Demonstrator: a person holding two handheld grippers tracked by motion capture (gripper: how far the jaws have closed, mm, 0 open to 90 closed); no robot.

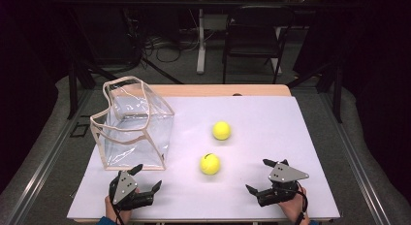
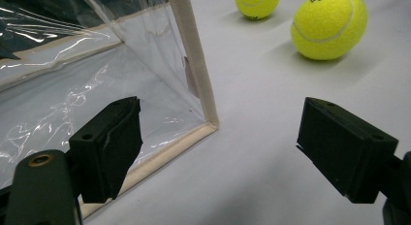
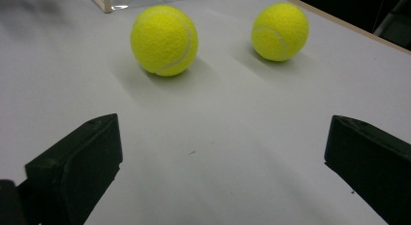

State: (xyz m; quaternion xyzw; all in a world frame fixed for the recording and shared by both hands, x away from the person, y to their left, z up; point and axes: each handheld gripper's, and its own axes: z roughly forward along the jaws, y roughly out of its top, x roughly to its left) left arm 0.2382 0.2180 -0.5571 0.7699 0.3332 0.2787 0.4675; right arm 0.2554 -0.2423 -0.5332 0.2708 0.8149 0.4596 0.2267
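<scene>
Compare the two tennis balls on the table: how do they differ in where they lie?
The near tennis ball lies closer to the grippers; the far tennis ball lies deeper on the table. The near ball sits level with the clear bag's front corner; the far ball lies farther to the right of the bag. Both are yellow, the same kind, and rest untouched on the white tabletop.

My left gripper (image 1: 147,179), the one nearest the clear bag (image 1: 133,123), is a matte black body topped by a grey three-cornered plate dotted with small dark screw heads, and a blue cuff edge shows at the wrist behind it. My right gripper (image 1: 259,175), farther from that bag, carries the same grey plate, with a black cable looping from its rear. Seen close, the jaws are chunky black blocks with layered pads, small round recesses, and a brass-coloured screw on the left one's arm.
</scene>
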